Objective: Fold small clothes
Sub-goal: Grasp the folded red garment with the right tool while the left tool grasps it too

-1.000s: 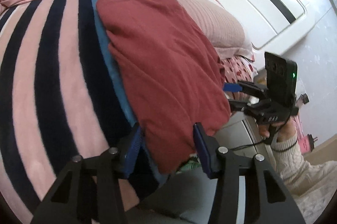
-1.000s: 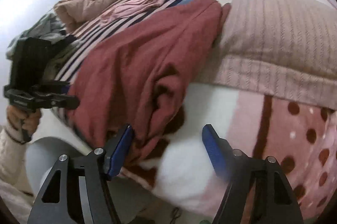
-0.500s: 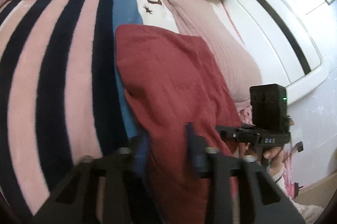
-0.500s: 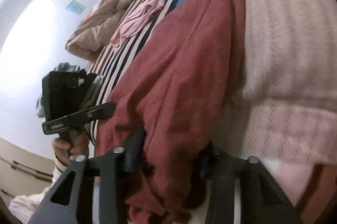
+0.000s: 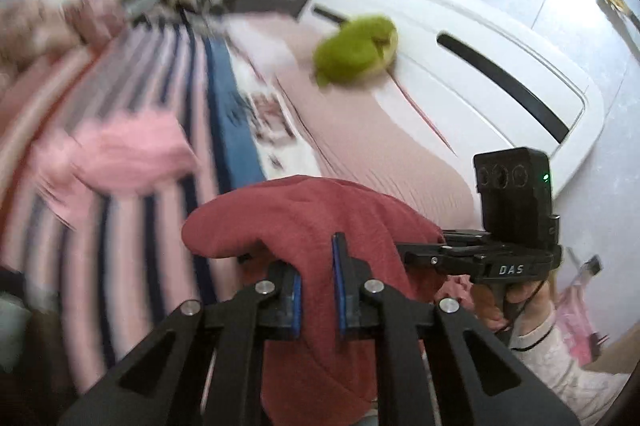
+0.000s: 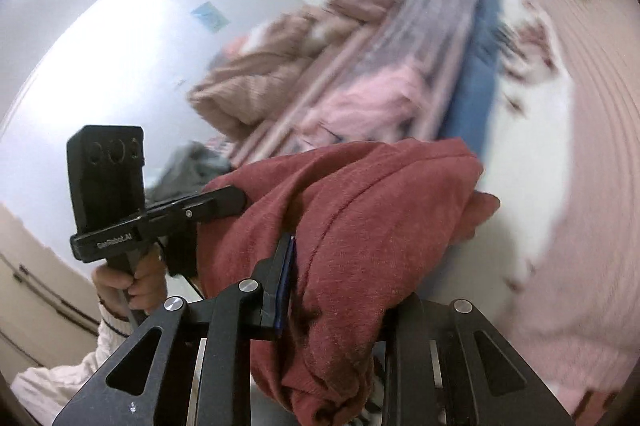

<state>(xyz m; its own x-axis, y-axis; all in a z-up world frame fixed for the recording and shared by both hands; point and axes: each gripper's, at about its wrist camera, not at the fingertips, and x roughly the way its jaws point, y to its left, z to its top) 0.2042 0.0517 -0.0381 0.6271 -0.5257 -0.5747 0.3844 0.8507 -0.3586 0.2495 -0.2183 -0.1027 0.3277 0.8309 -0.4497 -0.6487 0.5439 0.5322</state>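
Observation:
A dark red garment [image 5: 320,218] hangs lifted above the striped bed. My left gripper [image 5: 318,290] is shut on its near edge, cloth bunched between the blue pads. In the right wrist view the same red garment [image 6: 360,226] drapes over my right gripper [image 6: 336,290], which is shut on it; the right finger is hidden under cloth. Each gripper shows in the other's view: the right gripper [image 5: 460,254] at the cloth's right side, the left gripper [image 6: 200,206] at its left.
A pink garment [image 5: 128,154] lies on the striped blanket [image 5: 120,266]. A green plush toy [image 5: 356,50] sits on the pink pillow [image 5: 380,154] by the white headboard [image 5: 500,74]. Crumpled bedding [image 6: 272,78] lies at the far end.
Both grippers closed on the red garment's near edge and lifted it off the bed, swinging upward and forward. The views are blurred by the motion.

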